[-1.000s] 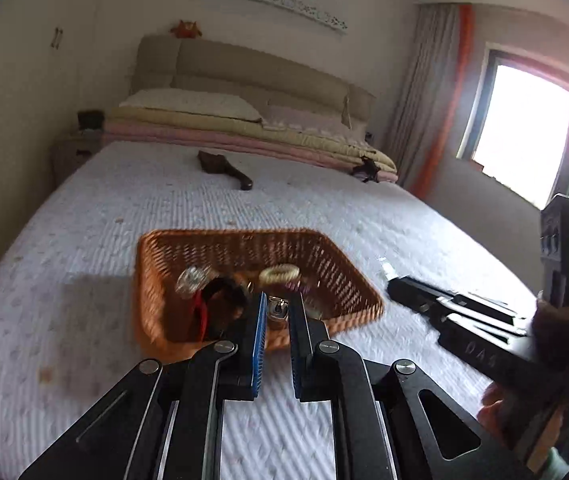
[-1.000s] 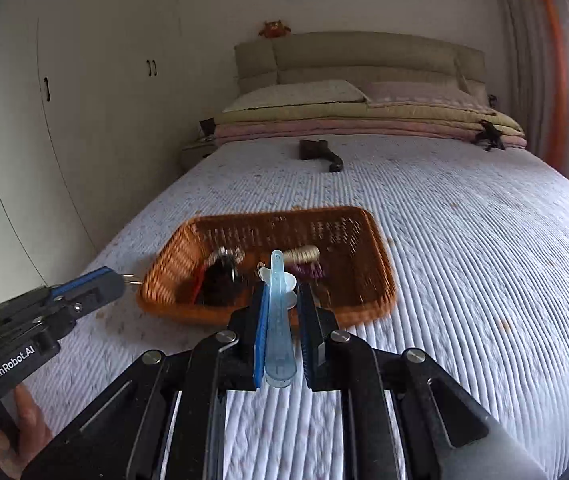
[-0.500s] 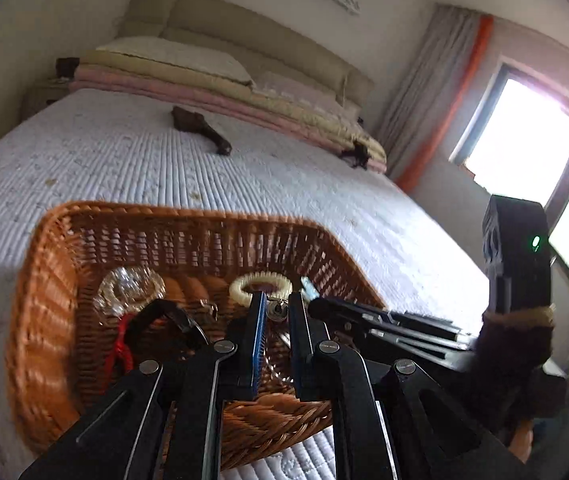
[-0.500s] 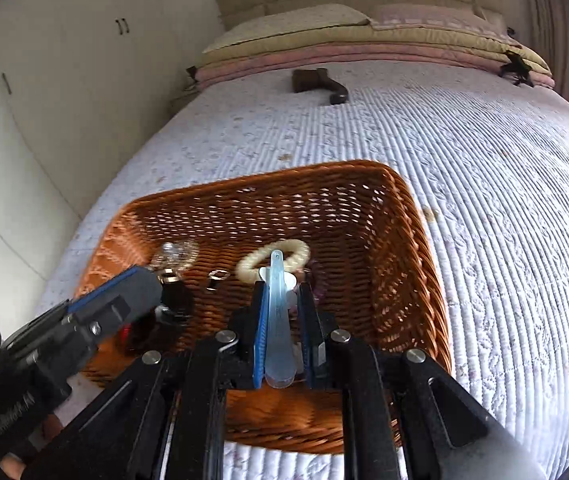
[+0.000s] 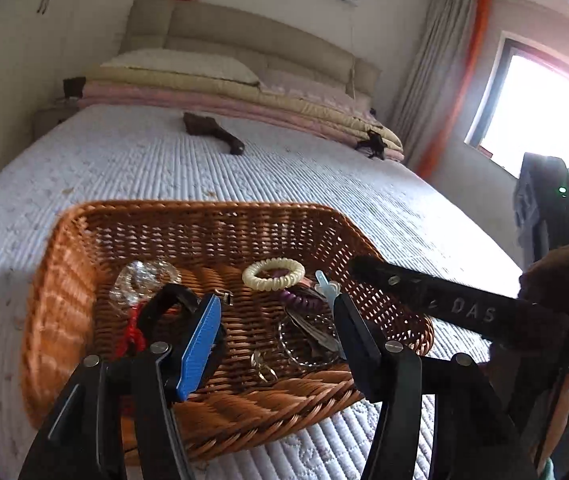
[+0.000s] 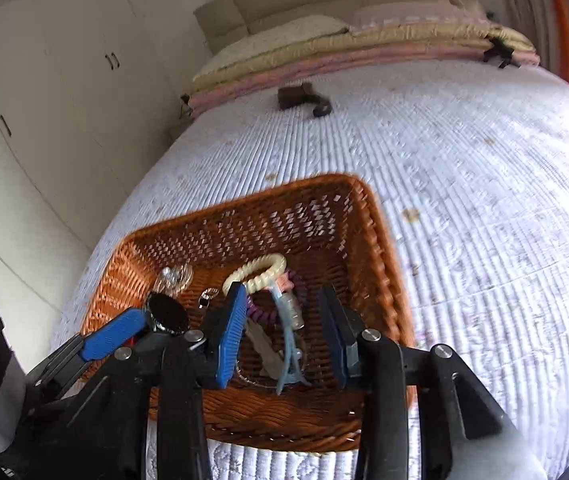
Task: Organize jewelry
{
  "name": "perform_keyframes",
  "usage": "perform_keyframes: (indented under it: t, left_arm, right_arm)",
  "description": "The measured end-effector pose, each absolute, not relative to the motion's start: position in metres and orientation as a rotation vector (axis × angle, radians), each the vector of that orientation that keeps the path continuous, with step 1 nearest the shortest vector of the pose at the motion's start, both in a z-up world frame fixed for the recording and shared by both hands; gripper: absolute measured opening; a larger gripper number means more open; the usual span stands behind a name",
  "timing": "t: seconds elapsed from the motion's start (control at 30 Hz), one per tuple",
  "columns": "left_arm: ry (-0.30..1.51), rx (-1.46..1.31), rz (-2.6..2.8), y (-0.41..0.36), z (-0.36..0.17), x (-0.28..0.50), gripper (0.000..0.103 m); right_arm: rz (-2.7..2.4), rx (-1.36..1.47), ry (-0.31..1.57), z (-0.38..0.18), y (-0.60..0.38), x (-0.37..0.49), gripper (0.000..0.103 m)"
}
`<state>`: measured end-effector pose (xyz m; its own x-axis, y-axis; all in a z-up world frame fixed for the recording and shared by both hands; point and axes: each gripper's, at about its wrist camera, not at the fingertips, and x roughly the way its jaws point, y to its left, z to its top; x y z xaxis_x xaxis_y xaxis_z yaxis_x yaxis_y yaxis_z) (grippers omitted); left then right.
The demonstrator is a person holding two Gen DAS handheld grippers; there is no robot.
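Note:
A brown wicker basket [image 5: 64,280] [image 6: 380,240] sits on the bed. It holds a cream coil hair tie [image 5: 273,273] [image 6: 256,270], a purple coil tie [image 5: 300,301], a clear crystal piece [image 5: 144,280] [image 6: 174,277], a black watch [image 5: 172,304] [image 6: 166,314], a small ring [image 5: 262,364] and a light blue hair clip [image 6: 288,344] [image 5: 326,286]. My left gripper [image 5: 276,340] is open over the basket, empty. My right gripper [image 6: 282,332] is open, with the blue clip lying loose in the basket between its fingers.
The basket rests on a white quilted bedspread [image 5: 284,168]. A dark brown object [image 5: 212,130] [image 6: 302,98] lies farther up the bed. Folded bedding and pillows [image 5: 224,88] are at the headboard. Wardrobe doors [image 6: 44,80] stand on the left, a window [image 5: 532,120] on the right.
Both grippers have opened over the basket. The right one let go of the blue hair clip, which now lies in the basket. The left one dropped what it held.

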<state>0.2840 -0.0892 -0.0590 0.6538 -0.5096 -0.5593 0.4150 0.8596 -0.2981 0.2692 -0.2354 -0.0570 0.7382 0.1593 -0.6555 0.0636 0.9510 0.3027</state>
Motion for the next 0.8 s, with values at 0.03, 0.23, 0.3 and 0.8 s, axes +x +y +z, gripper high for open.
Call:
perform_keyframes:
  t: [0.03,0.23,0.3,0.8]
  left_arm:
    - [0.670,-0.142,-0.512,-0.088,-0.055,0.281,0.060]
    - [0.538,-0.066,-0.386,-0.068,-0.017,0.228,0.060]
    - [0.503,-0.045,-0.363,-0.055,-0.009,0.199,0.061]
    - [0.400,-0.002,-0.156,-0.014,-0.056,0.071,0.073]
  right_arm:
    - [0.050,0.315,0.732,-0.053,-0.235,0.266,0.040]
    - [0.003,0.245,0.618,-0.015,-0.223,0.206,0.041]
    - [-0.016,0.193,0.563,-0.002,-0.209,0.174,0.042]
    - [-0.102,0.063,0.284,-0.046,-0.139,0.022,0.083]
